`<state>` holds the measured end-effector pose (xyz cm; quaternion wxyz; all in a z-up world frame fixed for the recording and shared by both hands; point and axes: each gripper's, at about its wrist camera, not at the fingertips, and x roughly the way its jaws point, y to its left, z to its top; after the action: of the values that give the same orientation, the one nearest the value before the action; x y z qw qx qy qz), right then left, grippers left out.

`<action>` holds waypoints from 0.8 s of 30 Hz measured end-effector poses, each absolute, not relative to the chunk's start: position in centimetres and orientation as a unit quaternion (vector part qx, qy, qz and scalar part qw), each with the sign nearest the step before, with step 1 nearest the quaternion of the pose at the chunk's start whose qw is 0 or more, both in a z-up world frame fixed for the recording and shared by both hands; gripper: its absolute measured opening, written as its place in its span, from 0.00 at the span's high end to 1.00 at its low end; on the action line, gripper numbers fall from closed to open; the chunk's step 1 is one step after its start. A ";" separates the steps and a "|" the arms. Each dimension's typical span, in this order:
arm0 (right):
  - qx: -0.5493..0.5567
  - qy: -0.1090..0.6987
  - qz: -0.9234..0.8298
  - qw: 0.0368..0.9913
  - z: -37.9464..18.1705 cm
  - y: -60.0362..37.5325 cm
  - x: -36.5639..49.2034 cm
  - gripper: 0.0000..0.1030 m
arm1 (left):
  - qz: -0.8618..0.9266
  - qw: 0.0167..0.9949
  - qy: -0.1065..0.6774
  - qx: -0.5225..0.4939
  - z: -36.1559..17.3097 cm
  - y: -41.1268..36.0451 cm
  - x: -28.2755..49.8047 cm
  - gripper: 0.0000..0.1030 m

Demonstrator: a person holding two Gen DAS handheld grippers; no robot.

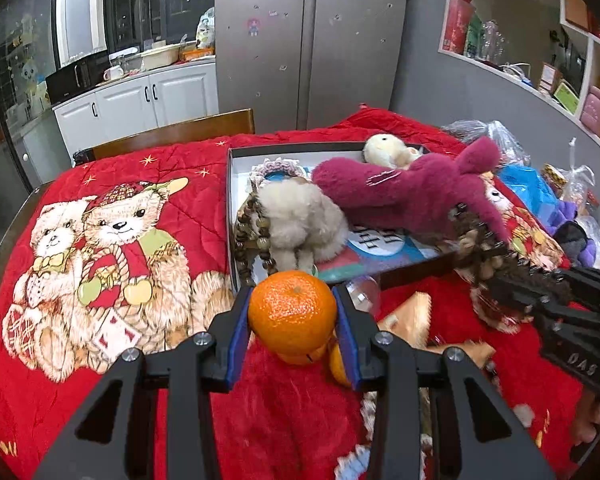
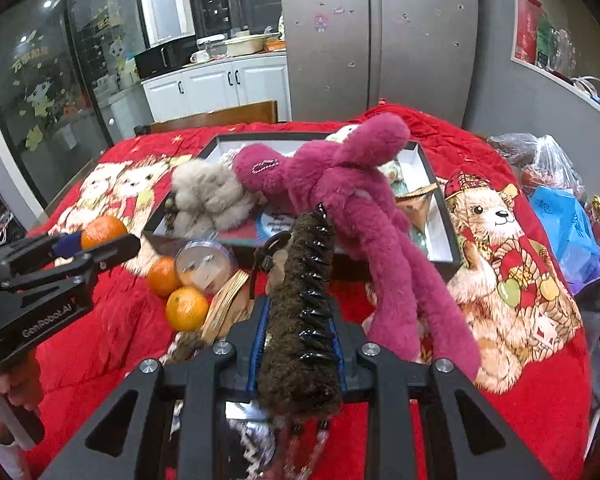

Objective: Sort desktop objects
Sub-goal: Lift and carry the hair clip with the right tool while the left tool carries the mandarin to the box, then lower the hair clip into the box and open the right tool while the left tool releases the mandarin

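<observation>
My left gripper (image 1: 293, 316) is shut on an orange tangerine (image 1: 292, 312), held above the red bear blanket (image 1: 100, 240) in front of the open box (image 1: 230, 184); it shows at the left of the right wrist view (image 2: 96, 240). My right gripper (image 2: 298, 320) is shut on a brown furry hair claw clip (image 2: 300, 312) with black teeth, near the box's front edge; it shows at the right of the left wrist view (image 1: 496, 264). A magenta plush toy (image 2: 340, 184) lies across the box with its legs hanging over the front. Two more tangerines (image 2: 186, 306) lie on the blanket.
The box also holds a beige fluffy toy (image 1: 300, 216), wooden beads (image 1: 252, 236), and a yellow plush (image 1: 388, 148). A clear round container (image 2: 206, 266) and a tan card stack (image 2: 228, 308) lie before it. Plastic bags (image 2: 560, 208) crowd the right side.
</observation>
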<state>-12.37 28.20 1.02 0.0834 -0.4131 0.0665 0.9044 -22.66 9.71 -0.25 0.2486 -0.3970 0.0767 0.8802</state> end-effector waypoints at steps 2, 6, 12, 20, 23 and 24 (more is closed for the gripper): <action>-0.412 0.062 0.904 0.091 1.2 28.8 -12.9 0.74 | 0.880 0.242 0.082 -0.401 -0.6 10.1 -23.9 0.62; -0.418 0.055 0.901 0.100 1.1 30.3 -14.5 0.74 | 0.876 0.239 0.081 -0.412 -1.2 10.8 -26.3 0.62; -0.436 0.058 0.892 0.102 0.1 32.6 -17.7 0.74 | 0.870 0.241 0.088 -0.420 -2.4 12.1 -29.2 0.62; -0.443 0.072 0.887 0.104 -1.0 34.8 -21.8 0.74 | 0.864 0.243 0.084 -0.433 -4.1 13.7 -32.7 0.62; -0.443 0.074 0.887 0.107 -1.3 35.2 -22.7 0.75 | 0.869 0.238 0.094 -0.423 -4.4 14.4 -33.3 0.62; -0.441 0.075 0.888 0.107 -1.3 35.2 -22.6 0.75 | 0.871 0.238 0.095 -0.420 -4.5 14.4 -33.3 0.62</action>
<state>-22.64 35.24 -1.34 0.1067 -0.4409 0.0746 0.8881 -33.25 14.44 -4.50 0.2380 -0.4197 0.0953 0.8707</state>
